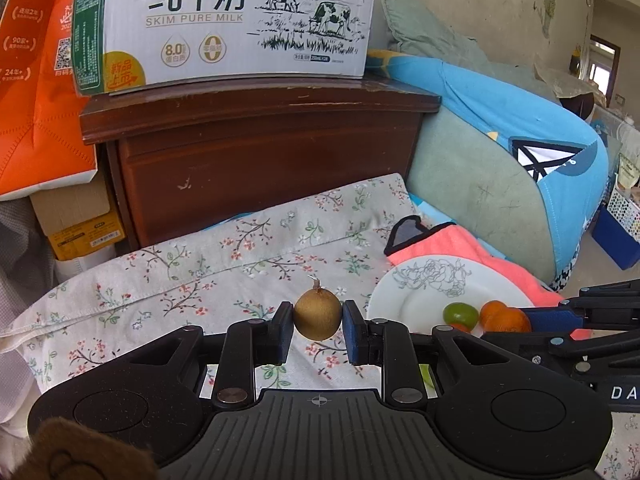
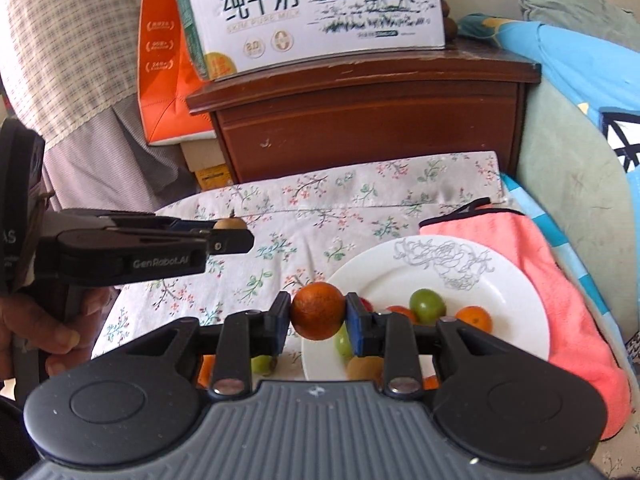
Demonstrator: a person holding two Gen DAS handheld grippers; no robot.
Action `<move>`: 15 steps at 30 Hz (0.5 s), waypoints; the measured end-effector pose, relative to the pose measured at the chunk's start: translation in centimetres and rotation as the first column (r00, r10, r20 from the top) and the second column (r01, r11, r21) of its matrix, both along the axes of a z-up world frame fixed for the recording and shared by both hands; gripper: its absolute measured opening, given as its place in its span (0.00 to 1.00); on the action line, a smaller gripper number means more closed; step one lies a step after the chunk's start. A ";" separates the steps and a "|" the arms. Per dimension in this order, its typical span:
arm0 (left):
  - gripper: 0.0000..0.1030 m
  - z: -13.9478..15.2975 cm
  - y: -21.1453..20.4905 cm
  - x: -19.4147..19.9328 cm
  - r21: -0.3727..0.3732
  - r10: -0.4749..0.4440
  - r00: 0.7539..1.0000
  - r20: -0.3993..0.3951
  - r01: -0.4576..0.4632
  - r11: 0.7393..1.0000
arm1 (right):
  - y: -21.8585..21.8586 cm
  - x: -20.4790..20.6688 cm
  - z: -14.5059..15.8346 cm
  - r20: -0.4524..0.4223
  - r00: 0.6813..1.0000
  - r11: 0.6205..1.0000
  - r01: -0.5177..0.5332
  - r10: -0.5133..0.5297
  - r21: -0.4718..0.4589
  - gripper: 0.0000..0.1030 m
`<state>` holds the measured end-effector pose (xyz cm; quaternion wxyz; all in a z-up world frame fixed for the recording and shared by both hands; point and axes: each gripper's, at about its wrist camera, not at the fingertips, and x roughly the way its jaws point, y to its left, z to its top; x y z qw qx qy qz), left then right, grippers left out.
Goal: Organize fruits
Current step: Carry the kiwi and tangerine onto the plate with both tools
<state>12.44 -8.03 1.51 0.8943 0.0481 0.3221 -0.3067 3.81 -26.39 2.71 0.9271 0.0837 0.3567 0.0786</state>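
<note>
Left wrist view: left gripper [image 1: 318, 318] pinching a small brown kiwi [image 1: 318, 315] across its middle, raised above the floral cloth [image 1: 208, 264]. Further right, white plate [image 1: 416, 292] with a green fruit [image 1: 460, 314] and oranges [image 1: 505, 316] on it, pink towel [image 1: 492, 252] under its far edge.

Right wrist view: at far left, a hand [image 2: 48, 320] on the other gripper's handle, kiwi [image 2: 230, 223] just showing at its tips. At centre, right gripper [image 2: 319, 316] clamped on an orange [image 2: 318, 311] at its widest part, above the plate's [image 2: 516, 312] near left rim. On the plate, green fruit [image 2: 427, 305] and another orange [image 2: 474, 318]; more fruit partly hidden beneath the fingers.

Probably light, round, prone to rolling; kiwi soft and easily bruised, orange skin firmer but smooth. Best held across the middle, gently, as now.
</note>
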 end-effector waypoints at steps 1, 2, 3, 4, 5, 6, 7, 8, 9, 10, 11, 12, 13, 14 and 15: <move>0.23 0.2 -0.3 -0.1 -0.005 -0.006 1.000 0.003 0.006 1.000 | -0.5 0.0 0.2 0.007 1.000 1.000 0.015 -0.015 -0.001 0.28; 0.23 0.4 -0.7 -0.2 -0.010 -0.012 1.000 0.008 0.012 1.000 | -1.0 -0.1 0.4 0.013 1.000 1.000 0.028 -0.028 -0.004 0.28; 0.23 0.5 -1.0 -0.3 -0.014 -0.018 1.000 0.013 0.018 1.000 | -1.5 -0.2 0.6 0.018 0.999 0.999 0.041 -0.041 -0.003 0.28; 0.23 0.6 -1.4 -0.5 -0.017 -0.023 1.000 0.016 0.023 1.000 | -1.9 -0.3 0.7 0.021 0.999 0.999 0.051 -0.050 -0.001 0.28; 0.23 0.7 -1.8 -0.6 -0.021 -0.029 0.999 0.018 0.029 0.999 | -2.4 -0.4 0.9 0.023 0.998 0.998 0.063 -0.063 0.000 0.28; 0.23 0.7 -2.2 -0.7 -0.023 -0.033 0.999 0.019 0.034 0.999 | -2.8 -0.5 0.9 0.025 0.997 0.997 0.073 -0.073 -0.001 0.28; 0.23 0.7 -2.5 -0.7 -0.024 -0.037 0.999 0.019 0.038 0.999 | -3.2 -0.7 1.0 0.026 0.996 0.996 0.084 -0.084 -0.003 0.28; 0.23 0.7 -2.9 -0.7 -0.025 -0.041 0.999 0.021 0.042 0.999 | -3.5 -0.9 1.0 0.025 0.995 0.996 0.094 -0.094 -0.005 0.28; 0.23 0.7 -3.3 -0.8 -0.024 -0.045 0.999 0.022 0.045 0.999 | -3.8 -0.9 1.0 0.023 0.994 0.995 0.104 -0.104 -0.006 0.28; 0.23 0.7 -3.6 -0.8 -0.026 -0.048 0.999 0.021 0.048 0.999 | -4.2 -1.1 1.0 0.019 0.993 0.993 0.117 -0.117 -0.006 0.28; 0.23 0.7 -4.0 -0.8 -0.028 -0.052 0.998 0.020 0.052 0.998 | -4.5 -1.2 1.0 0.016 0.992 0.992 0.128 -0.128 -0.006 0.28; 0.23 0.6 -4.3 -0.8 -0.029 -0.055 0.998 0.019 0.056 0.998 | -4.8 -1.3 1.0 0.012 0.990 0.990 0.139 -0.139 -0.005 0.28; 0.23 0.6 -4.5 -0.9 -0.030 -0.058 0.998 0.020 0.059 0.998 | -5.2 -1.4 0.9 0.007 0.988 0.988 0.154 -0.154 -0.002 0.28; 0.23 0.6 -4.8 -0.9 -0.030 -0.061 0.998 0.021 0.061 0.998 | -5.5 -1.4 0.9 -0.001 0.986 0.986 0.169 -0.169 0.001 0.28; 0.23 0.6 -5.2 -0.9 -0.030 -0.066 0.998 0.022 0.066 0.997 | -5.8 -1.5 0.8 -0.010 0.983 0.983 0.185 -0.185 0.006 0.28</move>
